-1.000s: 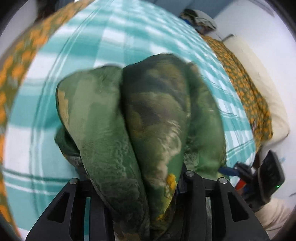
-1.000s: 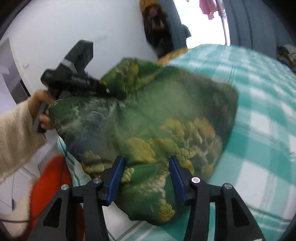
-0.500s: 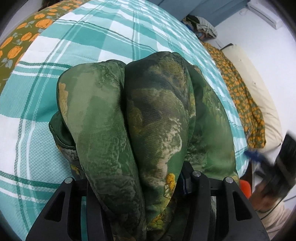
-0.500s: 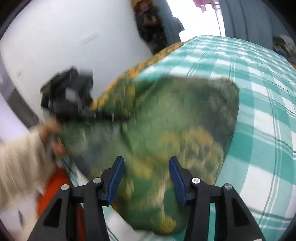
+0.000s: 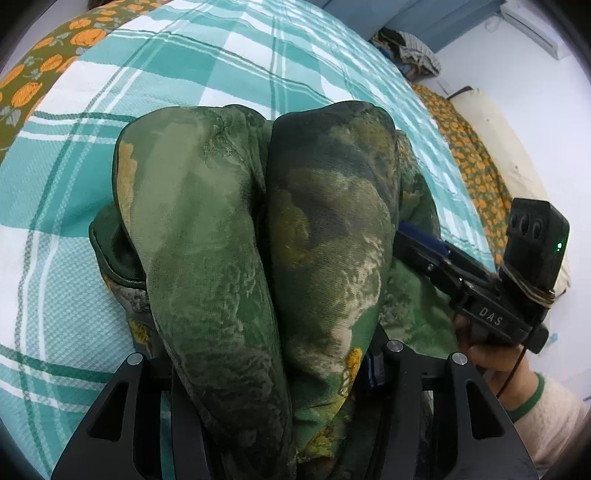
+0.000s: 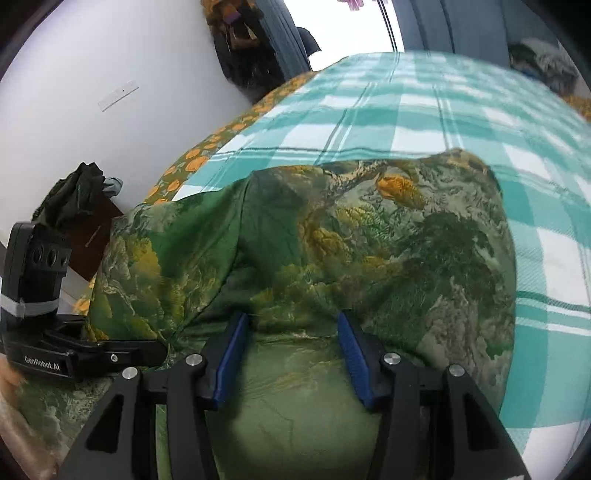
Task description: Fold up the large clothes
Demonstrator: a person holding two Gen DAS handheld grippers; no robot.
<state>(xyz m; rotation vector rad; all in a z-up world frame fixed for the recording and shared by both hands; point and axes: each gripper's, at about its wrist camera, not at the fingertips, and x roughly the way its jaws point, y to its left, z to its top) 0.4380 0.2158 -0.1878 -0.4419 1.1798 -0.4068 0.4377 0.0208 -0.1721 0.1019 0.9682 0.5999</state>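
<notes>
While bunched on the bed, green garment (image 5: 258,236) between both jaws.

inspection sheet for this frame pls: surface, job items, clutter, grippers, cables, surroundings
Surface: bed with teal-and-white checked sheet; orange-flowered cloth along its edges.
Job's things: green printed garment, bunched on the sheet near the bed's edge, two thick folds rising in the left wrist view.
Clutter: clothes pile at the far end of the bed; dark green cloth on a brown stand beside it.
Grippers: left gripper packed with garment folds, jaws have just been opening; right gripper has garment between its blue pads, pad contact unclear.
Cables: thin black cable below the right gripper's handle.
Surroundings: white walls, blue-grey curtain, bright window.
</notes>
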